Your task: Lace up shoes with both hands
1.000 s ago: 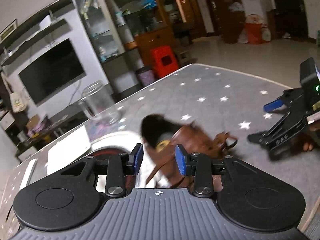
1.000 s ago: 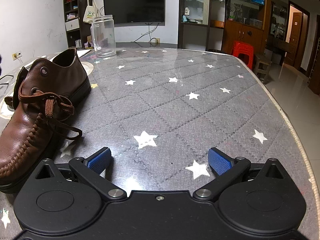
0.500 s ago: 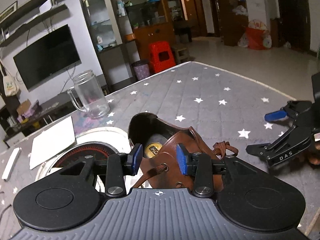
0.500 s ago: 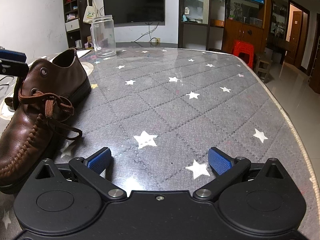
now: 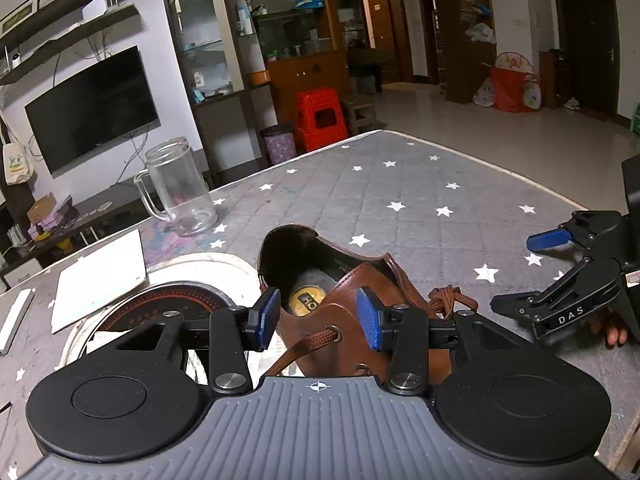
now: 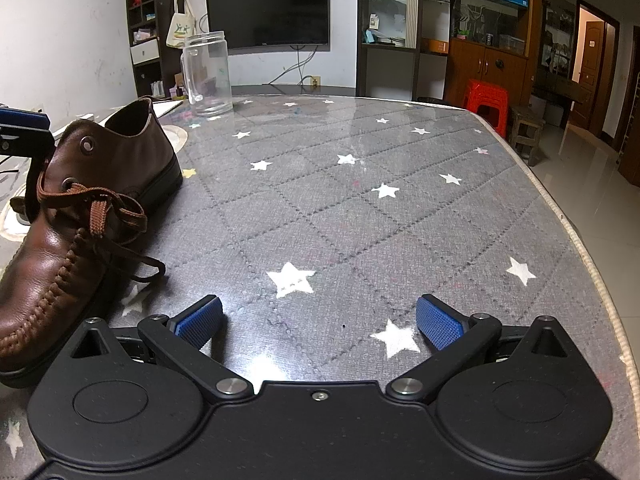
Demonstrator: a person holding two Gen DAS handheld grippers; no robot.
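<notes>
The table [image 6: 400, 208] bears the shoe [image 6: 72, 232] at its left side, beside a round inset, toe toward the right gripper [image 6: 320, 322], whose jaws stand wide and empty on the cloth. The left gripper [image 5: 318, 318] straddles the shoe's collar, jaws just opened further, pads seemingly clear of the leather. The lace [image 6: 100, 208] sits loosely knotted. Best approach: steady the collar left, then pinch a free end right.
</notes>
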